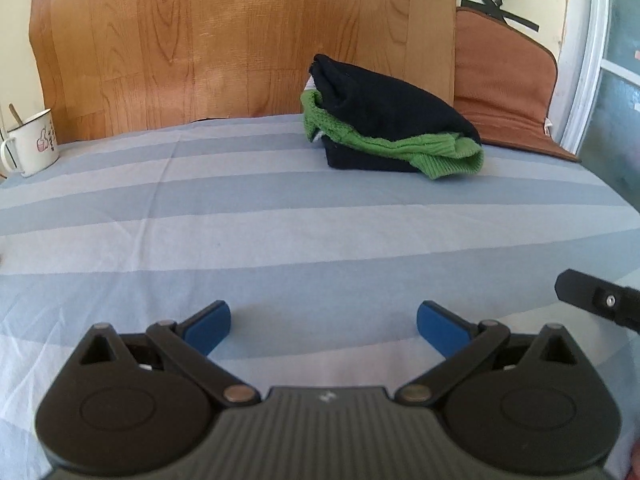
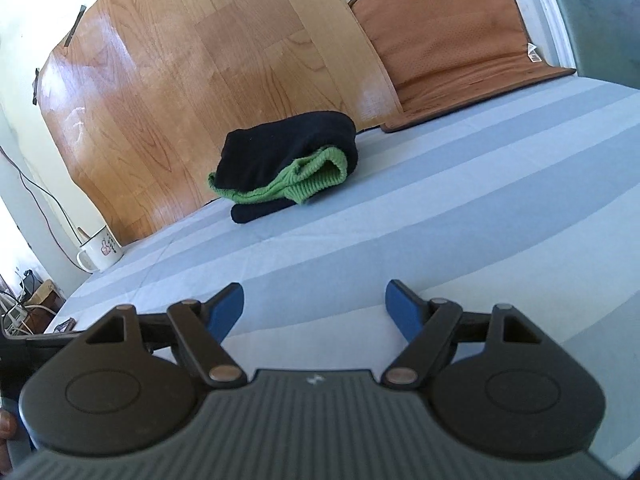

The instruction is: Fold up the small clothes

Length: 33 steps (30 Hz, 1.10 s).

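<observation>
A folded black garment with green knit trim (image 1: 384,120) lies in a bundle at the far side of the blue-and-white striped cloth (image 1: 240,216), near the wooden board. It also shows in the right wrist view (image 2: 288,160). My left gripper (image 1: 324,330) is open and empty, low over the near part of the cloth, well short of the bundle. My right gripper (image 2: 314,310) is open and empty too, also near the front. Part of the right gripper (image 1: 600,300) shows at the right edge of the left wrist view.
A white enamel mug (image 1: 32,144) with a spoon stands at the far left, also in the right wrist view (image 2: 100,250). A wooden board (image 1: 240,40) leans against the wall behind. A brown mat (image 1: 504,80) lies at the far right. Cables and clutter (image 2: 24,308) sit beyond the left edge.
</observation>
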Available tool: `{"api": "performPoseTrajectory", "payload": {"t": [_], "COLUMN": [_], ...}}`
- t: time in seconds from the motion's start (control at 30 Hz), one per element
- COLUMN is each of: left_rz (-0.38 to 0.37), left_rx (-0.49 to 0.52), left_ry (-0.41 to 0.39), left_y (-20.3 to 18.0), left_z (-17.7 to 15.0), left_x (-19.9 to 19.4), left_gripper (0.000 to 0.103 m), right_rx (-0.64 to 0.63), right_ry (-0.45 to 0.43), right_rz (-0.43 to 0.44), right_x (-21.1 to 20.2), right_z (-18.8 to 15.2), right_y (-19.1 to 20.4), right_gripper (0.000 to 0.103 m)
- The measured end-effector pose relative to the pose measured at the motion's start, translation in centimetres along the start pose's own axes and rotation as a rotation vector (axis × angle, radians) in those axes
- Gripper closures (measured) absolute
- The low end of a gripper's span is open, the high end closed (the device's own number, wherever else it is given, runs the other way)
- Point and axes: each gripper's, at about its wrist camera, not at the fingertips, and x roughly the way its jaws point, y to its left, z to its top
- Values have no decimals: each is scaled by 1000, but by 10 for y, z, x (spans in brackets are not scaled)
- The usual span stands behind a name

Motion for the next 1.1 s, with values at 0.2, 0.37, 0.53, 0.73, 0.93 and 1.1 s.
{"api": "performPoseTrajectory", "payload": {"t": [0.2, 0.37, 0.53, 0.73, 0.93, 1.1], "left_rz": [-6, -15, -11, -13, -7, 1], "left_rx": [-14, -33, -42, -42, -11, 5], "left_ry": [-9, -15, -17, -19, -1, 7], "left_y": [1, 4, 4, 4, 2, 0], "left_z": [-1, -1, -2, -2, -2, -2], "left_x": [0, -1, -2, -2, -2, -2], "left_gripper": [0, 0, 0, 0, 0, 0], "right_rx": [13, -6, -12, 26, -9, -15], "right_ry": [-10, -2, 19, 26, 32, 38], "right_rz": [26, 29, 27, 51, 47, 29], "right_x": [0, 0, -1, -7, -17, -26], "right_z": [-2, -2, 0, -2, -10, -16], "right_y": [-1, 1, 2, -2, 3, 7], "right_gripper": [16, 15, 15, 15, 15, 15]}}
